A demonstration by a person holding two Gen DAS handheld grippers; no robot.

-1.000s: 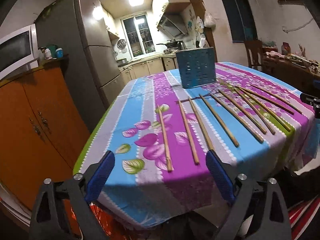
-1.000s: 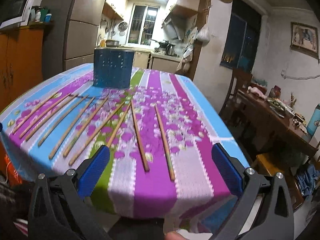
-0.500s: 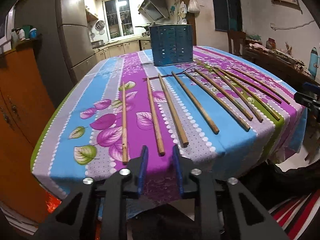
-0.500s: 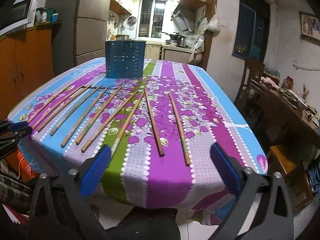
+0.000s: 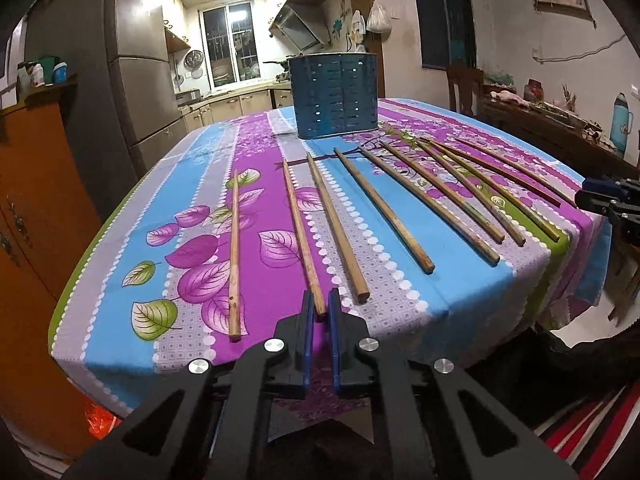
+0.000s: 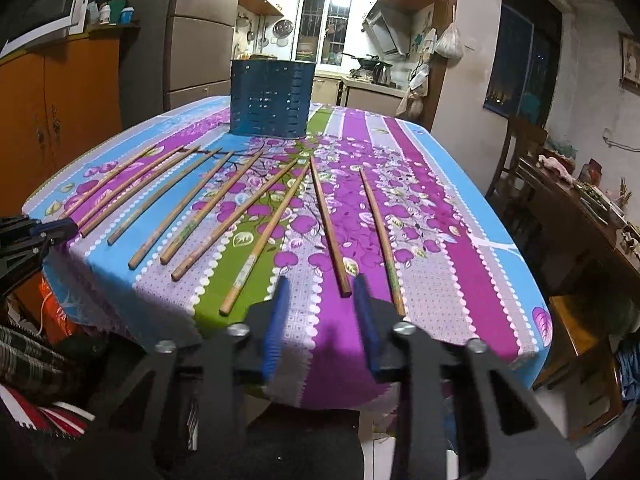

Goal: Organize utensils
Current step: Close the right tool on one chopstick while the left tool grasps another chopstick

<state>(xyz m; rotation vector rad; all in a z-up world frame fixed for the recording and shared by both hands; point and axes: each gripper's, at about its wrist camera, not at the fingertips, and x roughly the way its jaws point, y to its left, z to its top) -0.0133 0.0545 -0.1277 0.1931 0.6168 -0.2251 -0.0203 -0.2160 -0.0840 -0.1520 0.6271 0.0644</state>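
Observation:
Several wooden chopsticks lie side by side on the flowered tablecloth (image 5: pixel 200 184). Behind them stands a blue slotted utensil holder (image 5: pixel 336 96), which also shows in the right wrist view (image 6: pixel 270 98). My left gripper (image 5: pixel 319 304) is shut on the near end of the second chopstick from the left (image 5: pixel 300 224), which still rests on the cloth. My right gripper (image 6: pixel 320 292) is closing. The near end of a chopstick (image 6: pixel 326 224) lies between its blue pads, close to the right one, and neither pad presses on it. Each gripper shows at the edge of the other's view, the right gripper (image 5: pixel 608 196) and the left gripper (image 6: pixel 44 232).
An orange cabinet (image 5: pixel 36 200) and a grey fridge (image 5: pixel 136 80) stand left of the table. A dark side table with clutter (image 5: pixel 560 128) and a wooden chair (image 6: pixel 524 148) are on the right. The table's front edge runs just under both grippers.
The left gripper came in lower over the table edge and its jaws went from wide open to shut around a chopstick end. The right jaws narrowed from wide open around another chopstick's end.

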